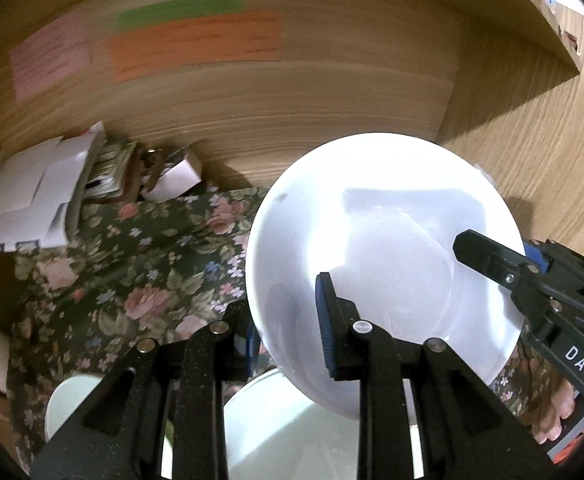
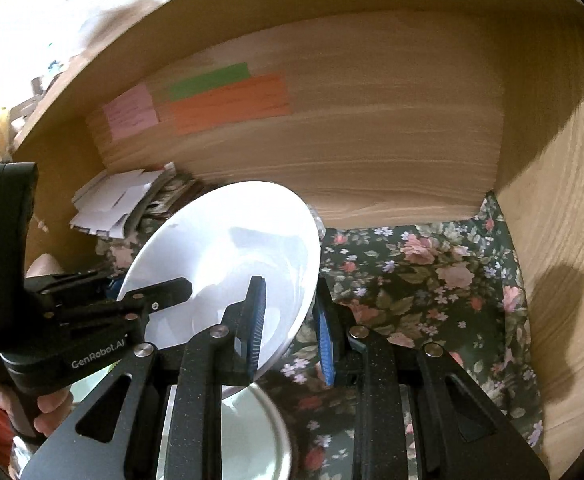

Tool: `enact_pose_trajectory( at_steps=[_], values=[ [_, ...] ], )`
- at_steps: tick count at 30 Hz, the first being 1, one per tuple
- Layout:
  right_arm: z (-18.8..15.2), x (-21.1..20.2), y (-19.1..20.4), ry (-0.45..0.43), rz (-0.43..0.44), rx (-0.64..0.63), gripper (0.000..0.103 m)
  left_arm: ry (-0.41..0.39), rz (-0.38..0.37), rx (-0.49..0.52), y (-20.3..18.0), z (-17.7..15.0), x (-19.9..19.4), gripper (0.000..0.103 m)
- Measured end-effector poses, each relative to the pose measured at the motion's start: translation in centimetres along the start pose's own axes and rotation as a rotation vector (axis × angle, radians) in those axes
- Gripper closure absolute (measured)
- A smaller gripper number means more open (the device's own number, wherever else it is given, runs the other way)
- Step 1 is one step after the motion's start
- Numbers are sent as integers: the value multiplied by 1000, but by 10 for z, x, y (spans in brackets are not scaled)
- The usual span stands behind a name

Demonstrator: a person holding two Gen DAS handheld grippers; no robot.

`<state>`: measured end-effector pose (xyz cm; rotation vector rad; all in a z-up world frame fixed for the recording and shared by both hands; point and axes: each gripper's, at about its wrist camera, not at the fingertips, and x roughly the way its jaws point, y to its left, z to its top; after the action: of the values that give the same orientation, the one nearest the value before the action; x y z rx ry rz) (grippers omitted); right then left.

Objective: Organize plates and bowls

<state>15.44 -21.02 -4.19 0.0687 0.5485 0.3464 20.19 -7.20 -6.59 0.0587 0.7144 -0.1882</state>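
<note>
Black jaws of my left gripper [image 1: 288,332] fill the bottom of the left wrist view, closed narrow on the near rim of a round white ceramic plate [image 1: 380,216]. One blue-padded finger [image 1: 326,320] lies on the plate's upper face; the other sits under the rim. Plate is held up and tilted, above a dark floral-print cloth [image 1: 132,264]. From the right side my right gripper [image 1: 488,256] reaches in and grips the opposite rim. Below the plate: a second white plate [image 1: 292,432] lying on the cloth, and a smaller white dish [image 1: 72,400] to its left, only partly seen. Folded white papers [image 1: 32,196] are piled at the back left, against a light wooden back panel [image 1: 272,120] carrying pink, green and orange paper notes [image 1: 196,44]; their writing is too blurred to read.

Right wrist view: right gripper [image 2: 288,320] closed narrow on the same white plate's [image 2: 228,248] rim, one blue pad [image 2: 256,320] on the face, the other behind the edge. Left gripper [image 2: 164,292] pinches the far side, held by a hand [image 2: 48,404] at lower left. Second white plate [image 2: 248,436] sits below. Floral cloth [image 2: 420,280] covers the shelf floor; a wooden side wall [image 2: 564,220] stands to the right.
</note>
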Motion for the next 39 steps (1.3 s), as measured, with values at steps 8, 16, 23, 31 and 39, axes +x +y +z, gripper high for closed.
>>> enact_pose_trajectory(
  at_steps=[8,16,23,31,39],
  values=[
    [-5,-5,26,-9,44,-32,81,-25,29,-35,22,-20,-24,79],
    [-12,2,53,3,101,-64,82,-38,65,-90,48,-42,-45,79],
    [-17,8,77,13,148,-92,81,-41,92,-142,73,-60,-58,79],
    [-24,20,105,38,197,-121,81,-47,131,-194,100,-81,-69,79],
    [-31,31,128,67,243,-139,81,-44,165,-236,125,-100,-79,79]
  ],
)
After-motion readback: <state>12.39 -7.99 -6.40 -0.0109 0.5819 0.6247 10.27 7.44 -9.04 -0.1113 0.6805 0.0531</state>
